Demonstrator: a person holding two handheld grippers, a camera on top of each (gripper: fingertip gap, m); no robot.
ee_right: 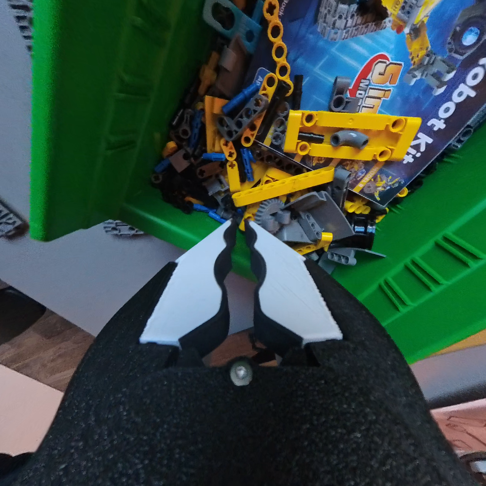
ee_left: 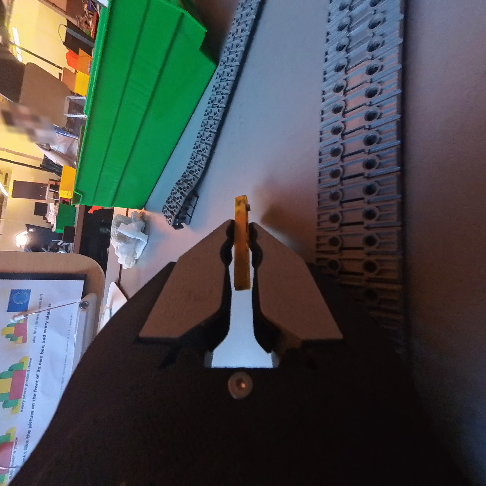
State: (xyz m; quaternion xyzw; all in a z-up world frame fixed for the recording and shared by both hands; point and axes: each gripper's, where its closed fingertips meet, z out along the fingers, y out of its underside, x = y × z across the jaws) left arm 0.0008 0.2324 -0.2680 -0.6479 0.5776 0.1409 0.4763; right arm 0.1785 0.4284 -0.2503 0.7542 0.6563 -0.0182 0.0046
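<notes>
Left wrist view. A printed sheet (ee_left: 39, 349) with coloured block pictures is seen at the lower left, lying on a tan tray (ee_left: 97, 271). Beside it, a crumpled white tissue (ee_left: 130, 238) rests on the pale table (ee_left: 276, 131). A green bin (ee_left: 147, 105) stands at the upper left, seen from outside. A grey linked track strip (ee_left: 218, 100) lies along the bin's foot, and a second, wider grey track strip (ee_left: 360, 147) runs along the right side. The left gripper (ee_left: 241, 223) is found clenched on a thin yellow piece (ee_left: 241, 247), which is held edge-on between the jaws and projects beyond the tips, above the table between the two strips.

Right wrist view. The green bin's wall (ee_right: 79, 118) is seen at the left, and grey track segments (ee_right: 122, 228) lie on the table beneath it. Inside the bin, a heap of yellow, black, grey and blue building parts (ee_right: 252, 157) is recorded, including a long yellow beam (ee_right: 284, 188), a grey gear (ee_right: 269, 210) and a yellow frame (ee_right: 352, 136). A blue printed booklet (ee_right: 368, 65) lies under the frame at the upper right. The right gripper (ee_right: 239, 223) is poised at the near edge of the heap; its jaws are nearly closed with a narrow gap, and nothing is seen gripped between them.
</notes>
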